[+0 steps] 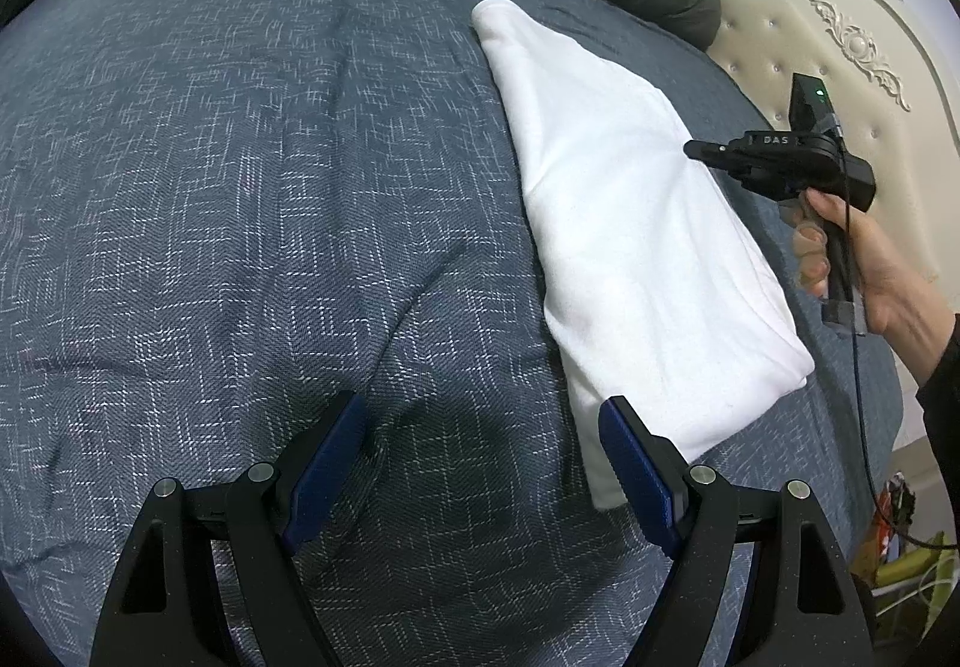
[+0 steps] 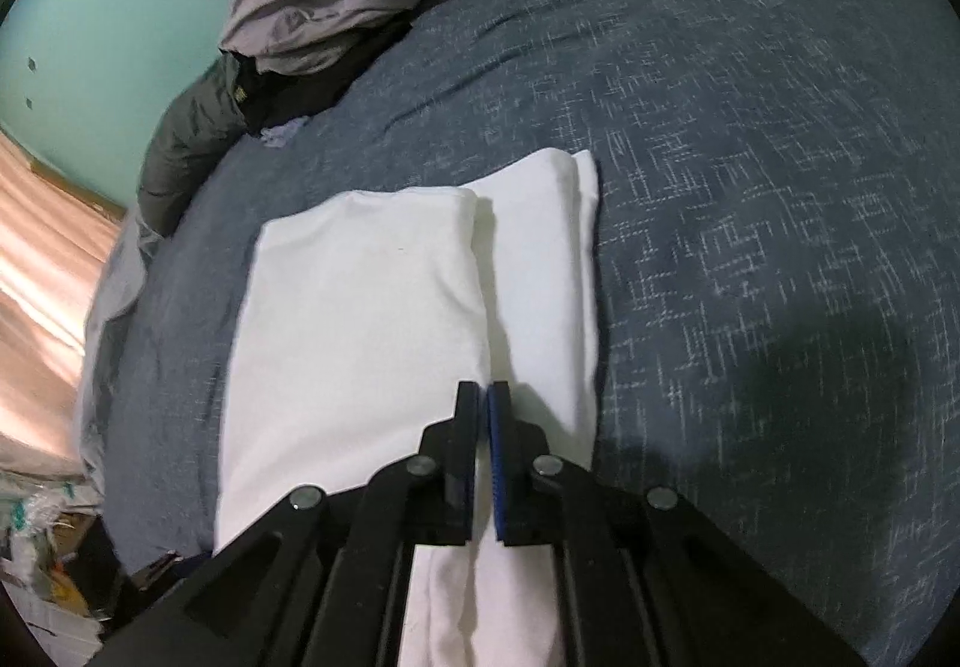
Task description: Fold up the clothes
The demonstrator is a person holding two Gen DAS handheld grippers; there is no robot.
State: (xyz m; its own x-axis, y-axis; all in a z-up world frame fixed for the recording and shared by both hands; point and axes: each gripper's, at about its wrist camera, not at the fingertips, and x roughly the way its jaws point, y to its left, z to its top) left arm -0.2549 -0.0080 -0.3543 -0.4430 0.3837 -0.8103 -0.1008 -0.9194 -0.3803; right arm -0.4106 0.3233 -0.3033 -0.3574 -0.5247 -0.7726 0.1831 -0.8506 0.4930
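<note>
While the left gripper (image 1: 483,427) hangs over the blue patterned bedspread (image 1: 240,187) with its jaws spread wide and nothing between them, the right gripper (image 2: 485,397) has its jaws pressed together over the white folded garment (image 2: 360,307). In the right wrist view no cloth can be seen caught between the blue pads (image 2: 495,445); whether the tips touch the fabric cannot be told. In the left wrist view, the garment (image 1: 630,223) lies as a long band from about 12 o'clock to 5 o'clock, flat on the bedspread, its near end just beside the left gripper's right finger (image 1: 636,463). The right gripper (image 1: 696,149) enters at 3 o'clock, tip over the garment's right edge, held by the person's hand (image 1: 870,271), a dark sleeve (image 1: 942,397) and a black cable (image 1: 855,355) trailing toward 5 o'clock. In the right wrist view, the garment shows an upper fold at 9 o'clock overlapping a narrower layer (image 2: 552,271) toward 1 o'clock. A grey crumpled garment (image 2: 324,12) sits on a dark quilted jacket (image 2: 180,138) at 11 o'clock, at the far edge of the bed. A cream tufted headboard (image 1: 840,54) stands at 2 o'clock in the left wrist view.
</note>
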